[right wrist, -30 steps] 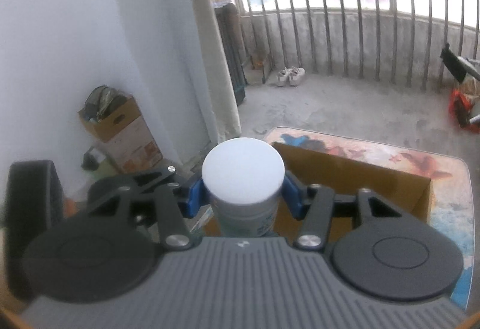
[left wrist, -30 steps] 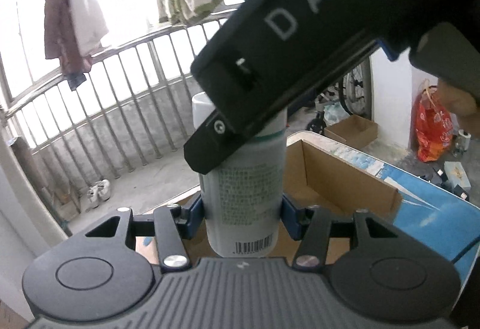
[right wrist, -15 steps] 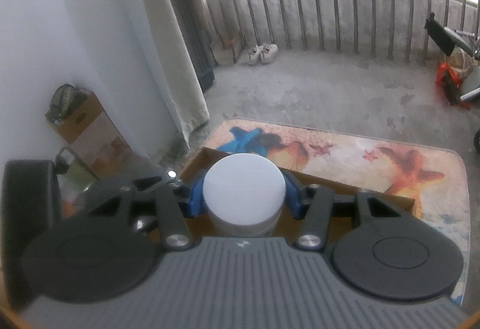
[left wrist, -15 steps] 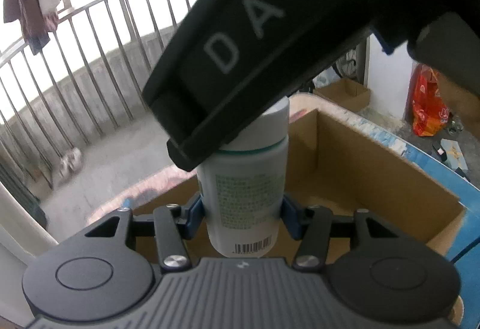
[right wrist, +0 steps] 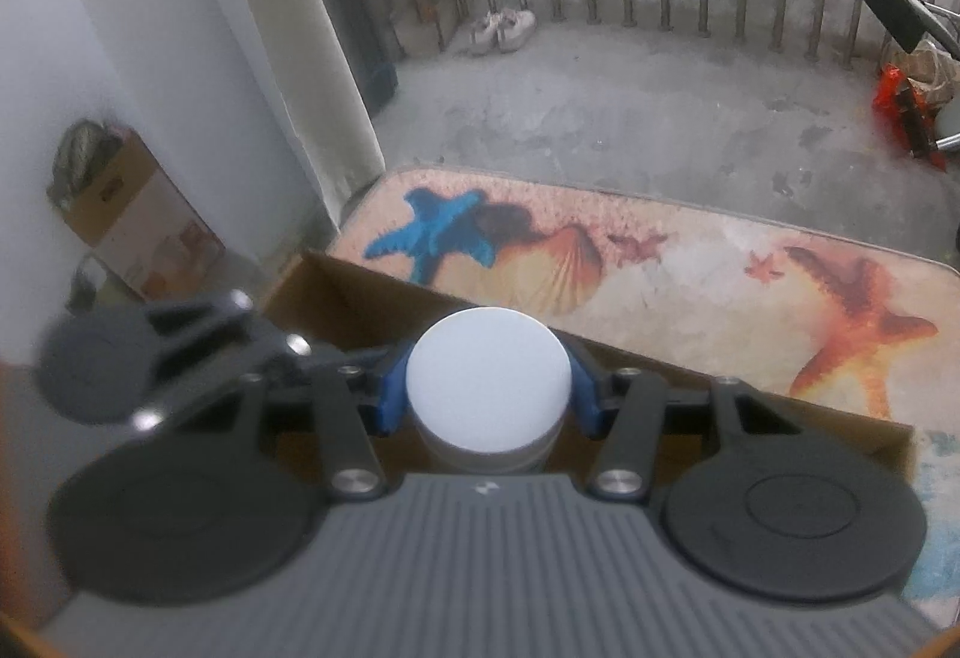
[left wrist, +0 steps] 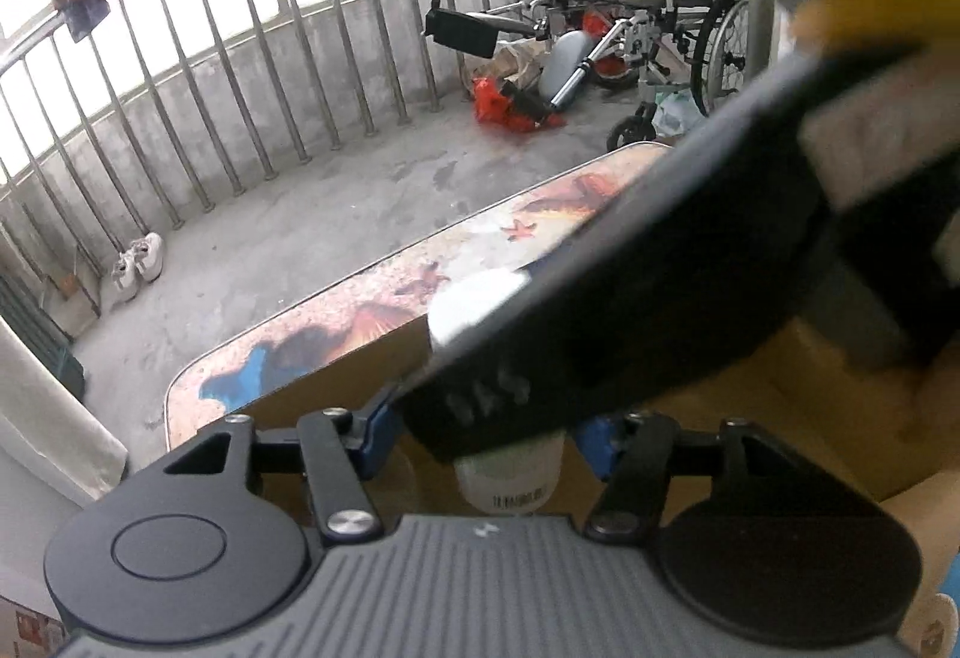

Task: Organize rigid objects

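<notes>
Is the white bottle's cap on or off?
On. The white bottle shows a flat white cap closing its top, between the right claw's blue pads.

You get strong daylight through the curved metal balcony railing, blown out white at top left; fisheye bending warps edges, and near black claw housing blurs.

A white-capped plastic bottle with a barcode label stands upright over the open cardboard box.
</notes>
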`<state>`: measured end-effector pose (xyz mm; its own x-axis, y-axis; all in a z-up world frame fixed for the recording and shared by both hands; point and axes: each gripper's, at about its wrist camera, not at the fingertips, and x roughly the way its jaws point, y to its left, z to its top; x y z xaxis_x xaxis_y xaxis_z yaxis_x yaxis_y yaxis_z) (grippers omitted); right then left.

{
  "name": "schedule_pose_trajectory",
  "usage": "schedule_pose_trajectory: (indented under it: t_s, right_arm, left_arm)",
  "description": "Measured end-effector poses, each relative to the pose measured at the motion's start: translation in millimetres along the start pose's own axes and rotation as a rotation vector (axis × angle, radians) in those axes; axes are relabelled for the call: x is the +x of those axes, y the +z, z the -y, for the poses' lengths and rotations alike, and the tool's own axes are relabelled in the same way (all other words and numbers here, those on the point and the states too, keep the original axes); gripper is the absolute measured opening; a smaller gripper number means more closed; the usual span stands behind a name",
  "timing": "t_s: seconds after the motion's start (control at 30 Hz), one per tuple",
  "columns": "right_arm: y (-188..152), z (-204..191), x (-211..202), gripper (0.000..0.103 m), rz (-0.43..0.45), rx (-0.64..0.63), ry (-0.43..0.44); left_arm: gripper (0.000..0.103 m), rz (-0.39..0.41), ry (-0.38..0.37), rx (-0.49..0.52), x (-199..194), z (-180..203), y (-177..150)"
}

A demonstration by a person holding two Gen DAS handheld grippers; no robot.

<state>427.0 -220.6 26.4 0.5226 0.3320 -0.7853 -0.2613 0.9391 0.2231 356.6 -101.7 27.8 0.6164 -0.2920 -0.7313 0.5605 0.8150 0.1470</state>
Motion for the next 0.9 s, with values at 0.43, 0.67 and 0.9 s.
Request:
schedule_pose_trajectory:
  t_s: [0.43, 0.67, 0.9]
  right_arm:
    - [-6, -8, 33, 0.052, -0.052, -0.051, -0.010]
    - [-5, -8, 27, 0.063, -0.050, -0.037, 0.012]
    - [-5, -8, 14, 0.069, -0.030, -0.030, 0.010]
  left_arm:
    - [0.058, -0.050, -0.018, -0.041, 12, -16, -4]
    - [0.059, -0.026, -0.015, -0.060, 4, -21, -4]
    - [0.065, -0.016, -0.011, -0.059, 0, -21, -1]
